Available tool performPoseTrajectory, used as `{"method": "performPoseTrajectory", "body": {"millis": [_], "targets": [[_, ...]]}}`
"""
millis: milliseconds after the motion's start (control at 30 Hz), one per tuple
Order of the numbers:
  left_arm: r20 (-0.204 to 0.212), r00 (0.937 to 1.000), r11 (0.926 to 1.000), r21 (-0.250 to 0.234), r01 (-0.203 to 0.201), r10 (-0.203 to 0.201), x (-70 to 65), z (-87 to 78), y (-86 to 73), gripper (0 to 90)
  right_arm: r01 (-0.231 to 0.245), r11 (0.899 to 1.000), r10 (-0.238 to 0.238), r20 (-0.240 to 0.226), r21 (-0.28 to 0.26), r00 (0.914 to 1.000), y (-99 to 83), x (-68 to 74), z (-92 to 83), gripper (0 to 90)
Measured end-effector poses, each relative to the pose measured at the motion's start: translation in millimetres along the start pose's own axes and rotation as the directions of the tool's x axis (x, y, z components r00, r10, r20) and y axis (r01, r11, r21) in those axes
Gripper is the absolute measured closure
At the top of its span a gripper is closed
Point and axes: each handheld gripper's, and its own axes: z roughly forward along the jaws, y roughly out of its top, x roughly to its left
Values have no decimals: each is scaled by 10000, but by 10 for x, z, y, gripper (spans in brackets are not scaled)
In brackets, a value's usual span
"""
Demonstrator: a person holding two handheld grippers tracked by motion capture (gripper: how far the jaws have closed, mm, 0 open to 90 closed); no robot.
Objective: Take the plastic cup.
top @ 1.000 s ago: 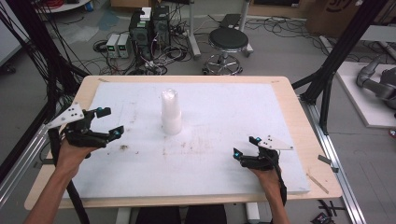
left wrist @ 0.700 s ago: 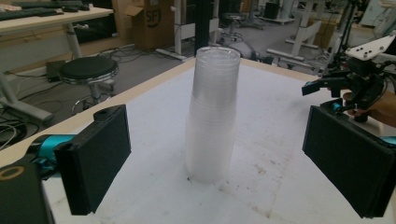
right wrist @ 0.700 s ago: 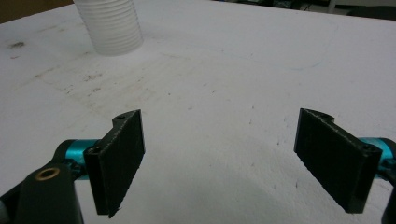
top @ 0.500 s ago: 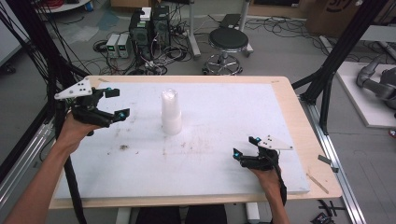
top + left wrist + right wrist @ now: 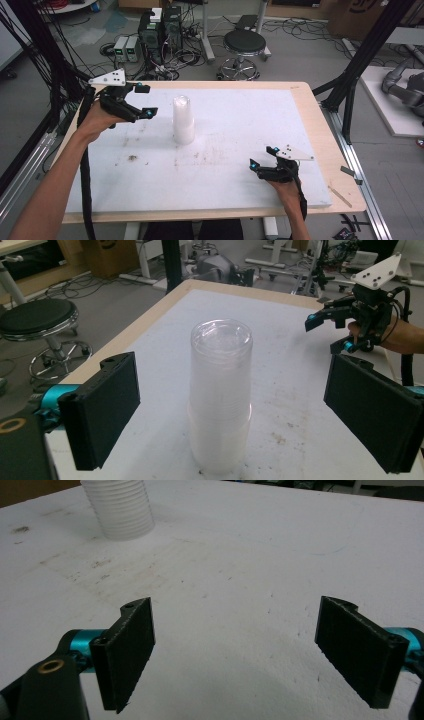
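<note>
1. Behind the table lies a grey workshop floor with a round black stool (image 5: 244, 44), computer towers (image 5: 159, 27) and a tangle of cables; black frame posts flank both sides.
2. On a pale wooden table (image 5: 320, 130) lies a white board (image 5: 235, 120), scuffed and speckled with dark marks, otherwise bare apart from one thing.
3. That thing is a stack of clear plastic cups (image 5: 183, 120), standing upright towards the far left-centre of the board, well apart from every edge.
4. Just beside the stack, raised off the board, the left gripper (image 5: 144, 101) points at it with its jaws spread wide. In the left gripper view the cups (image 5: 220, 395) sit squarely between the two pads without touching either — most likely lined up for a grasp around the stack.
5. Near the person's edge, the right gripper (image 5: 261, 158) hangs low over bare board, jaws parted and holding nothing — it looks parked, leaving the left hand room.
</note>
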Motion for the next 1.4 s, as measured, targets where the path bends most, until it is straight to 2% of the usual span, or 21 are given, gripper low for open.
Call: {"method": "performPoseTrajectory", "body": {"millis": [33, 67, 167, 367, 433, 567, 800, 900, 1000, 1200, 1400], "targets": [[0, 10000, 10000, 0, 0, 0, 0, 0, 0, 76, 0, 10000, 0, 0, 0, 10000, 0, 0, 0, 159], [166, 9998, 9997, 232, -103, 99, 26, 80, 28, 76, -25, 10000, 25, -18, 21, 10000, -1, 6, -2, 159], [222, 9995, 9980, 576, -246, 233, 60, 176, 89, 76, -15, 10000, 15, -18, 8, 10000, -2, 5, -1, 158], [470, 9987, 9966, 788, -247, 210, 102, 327, 140, 76, 45, 10000, -45, -9, -48, 10000, -2, -2, 0, 158], [570, 9982, 9959, 878, -217, 167, 115, 388, 130, 76, 31, 10000, -31, -19, -41, 10000, -2, 1, -1, 158], [612, 9981, 9905, 1364, -178, 95, 162, 535, 77, 76, 8, 10000, -8, -30, -13, 10000, -3, 4, -5, 158], [744, 9972, 9854, 1697, -126, -1, 193, 716, 20, 76, 10, 10000, -10, -45, -30, 10000, -1, -2, 0, 158], [801, 9968, 9839, 1781, -170, 27, 195, 755, 8, 77, 14, 10000, -14, -69, -29, 10000, -1, -5, 0, 158], [844, 9964, 9790, 2017, -281, 113, 185, 828, -8, 76, -53, 10000, 54, -86, 30, 9999, -1, -1, 0, 158], [943, 9955, 9772, 2099, -310, 113, 173, 927, -47, 76, -12, 10000, 12, -63, 2, 10000, -1, -5, 1, 159], [810, 9967, 9732, 2293, -173, -14, 205, 972, -75, 77, -53, 10000, 53, -68, 36, 10000, 0, 1, 0, 159]]}}
